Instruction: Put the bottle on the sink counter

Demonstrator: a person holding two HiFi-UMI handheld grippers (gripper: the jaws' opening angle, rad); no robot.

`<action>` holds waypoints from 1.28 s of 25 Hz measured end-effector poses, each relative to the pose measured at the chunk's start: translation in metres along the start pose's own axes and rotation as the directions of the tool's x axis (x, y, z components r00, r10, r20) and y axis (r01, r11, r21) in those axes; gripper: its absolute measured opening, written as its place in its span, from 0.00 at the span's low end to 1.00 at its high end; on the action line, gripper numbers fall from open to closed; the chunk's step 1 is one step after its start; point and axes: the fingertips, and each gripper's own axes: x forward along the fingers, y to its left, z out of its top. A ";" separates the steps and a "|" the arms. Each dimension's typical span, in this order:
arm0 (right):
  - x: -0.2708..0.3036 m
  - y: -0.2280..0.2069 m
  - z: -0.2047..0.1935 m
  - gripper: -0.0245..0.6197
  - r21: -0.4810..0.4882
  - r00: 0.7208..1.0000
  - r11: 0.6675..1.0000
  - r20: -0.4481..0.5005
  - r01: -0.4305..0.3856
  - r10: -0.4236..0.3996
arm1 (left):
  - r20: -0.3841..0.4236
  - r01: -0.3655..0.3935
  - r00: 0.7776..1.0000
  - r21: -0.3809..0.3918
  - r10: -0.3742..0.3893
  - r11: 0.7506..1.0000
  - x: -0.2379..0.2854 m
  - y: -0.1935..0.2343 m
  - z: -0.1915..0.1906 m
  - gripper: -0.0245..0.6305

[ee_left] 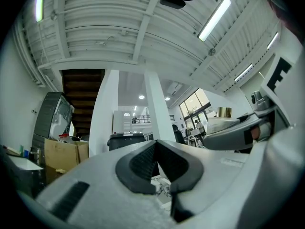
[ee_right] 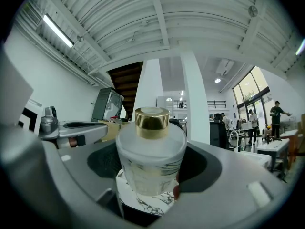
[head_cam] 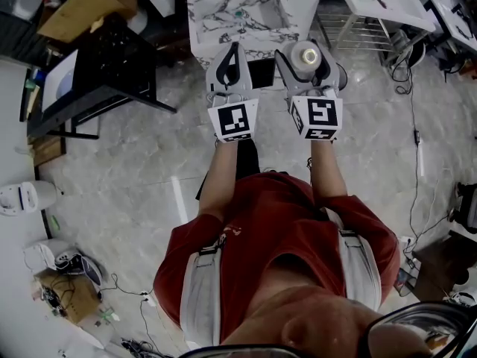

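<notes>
Your right gripper (head_cam: pixel 307 52) grips a squat frosted glass bottle with a gold cap (ee_right: pixel 151 159). Its jaws are spread wide and the dark pads press the bottle's two sides, upper centre-right of the head view. Just left of it, your left gripper (head_cam: pixel 232 51) has its jaws closed together on nothing. The white marble-veined sink counter (head_cam: pixel 205 21) fills the top centre, and the bottle is by its lower right corner, not yet set down.

Left hand-held gripper (head_cam: pixel 233 48) closed, right hand-held gripper (head_cam: pixel 306 51) tight around bottle (ee_right: pixel 151 159).
</notes>
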 end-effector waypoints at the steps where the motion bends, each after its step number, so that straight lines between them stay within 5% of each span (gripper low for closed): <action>1: 0.005 -0.002 -0.001 0.56 -0.001 1.000 1.000 -0.002 0.001 -0.001 | -0.001 0.001 1.000 -0.003 -0.001 1.000 0.005 0.002 -0.002 0.03; 32: 0.293 -0.015 -0.037 0.56 -0.017 0.994 0.998 -0.085 0.062 -0.063 | -0.029 0.075 0.997 -0.055 -0.077 0.996 0.234 0.157 -0.096 0.03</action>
